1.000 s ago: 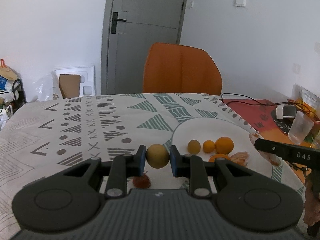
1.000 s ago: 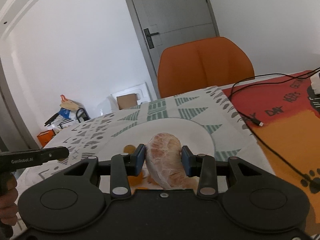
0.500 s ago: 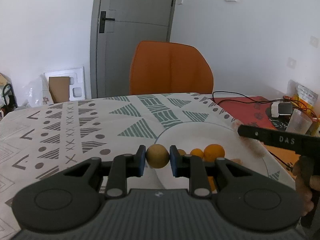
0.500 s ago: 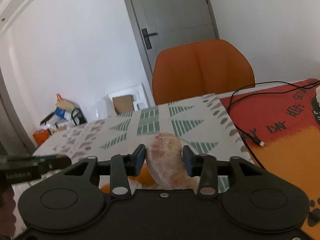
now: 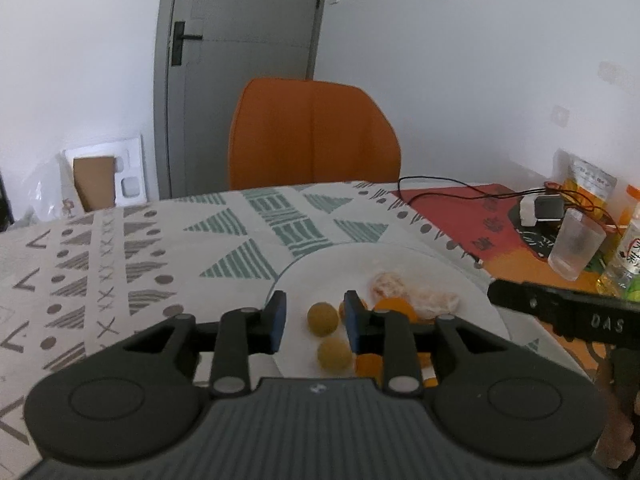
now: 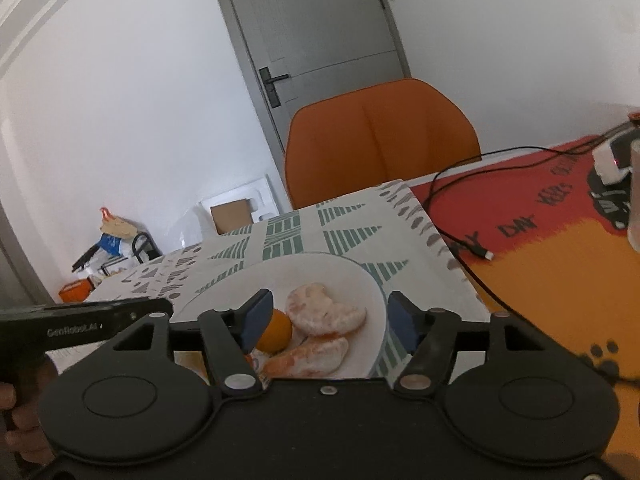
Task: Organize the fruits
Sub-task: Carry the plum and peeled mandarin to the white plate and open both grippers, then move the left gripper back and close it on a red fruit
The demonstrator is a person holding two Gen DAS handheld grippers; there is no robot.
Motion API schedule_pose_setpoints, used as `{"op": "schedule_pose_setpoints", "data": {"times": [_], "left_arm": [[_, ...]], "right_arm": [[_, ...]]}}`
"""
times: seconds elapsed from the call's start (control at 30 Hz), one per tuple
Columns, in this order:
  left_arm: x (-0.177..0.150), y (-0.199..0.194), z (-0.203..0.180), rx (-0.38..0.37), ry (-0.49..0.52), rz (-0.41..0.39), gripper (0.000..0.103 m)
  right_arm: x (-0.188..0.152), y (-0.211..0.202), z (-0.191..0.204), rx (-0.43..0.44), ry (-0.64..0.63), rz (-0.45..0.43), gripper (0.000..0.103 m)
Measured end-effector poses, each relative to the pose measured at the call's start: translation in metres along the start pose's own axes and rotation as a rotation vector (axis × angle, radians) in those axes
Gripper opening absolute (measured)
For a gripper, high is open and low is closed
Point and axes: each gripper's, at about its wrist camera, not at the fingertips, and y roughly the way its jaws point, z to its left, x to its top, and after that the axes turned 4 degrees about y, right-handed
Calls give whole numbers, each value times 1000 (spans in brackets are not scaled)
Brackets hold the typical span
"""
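Both claws hang over the white plate (image 5: 304,280), which sits near the table's right edge, where the patterned cloth (image 5: 120,248) meets the red and orange mat (image 6: 560,264). The left claw (image 5: 313,318) has just been opening; its jaws stand released, and two small yellowish round fruits (image 5: 322,319) lie on the plate below them. The right claw (image 6: 330,318) has also just been opening wide, with the peeled citrus pieces (image 6: 324,314) lying free on the plate beside a small orange (image 6: 275,331).
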Motion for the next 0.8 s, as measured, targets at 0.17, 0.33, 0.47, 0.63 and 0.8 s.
{"op": "schedule_pose_setpoints", "data": {"times": [0.17, 0.33, 0.47, 0.63, 0.8], "left_arm": [[1, -14, 0, 29, 12, -9, 43], [-2, -32, 6, 78, 7, -24, 75], [-7, -43, 14, 118, -2, -31, 81], [-12, -53, 25, 169, -29, -22, 85], [-19, -63, 33, 224, -29, -20, 87]], "right_arm": [[-8, -3, -2, 19, 27, 12, 71], [-12, -5, -1, 32, 43, 16, 77], [-14, -8, 3, 43, 42, 19, 80], [-19, -12, 11, 60, 25, 24, 89], [-20, -16, 19, 71, 12, 21, 98]]}}
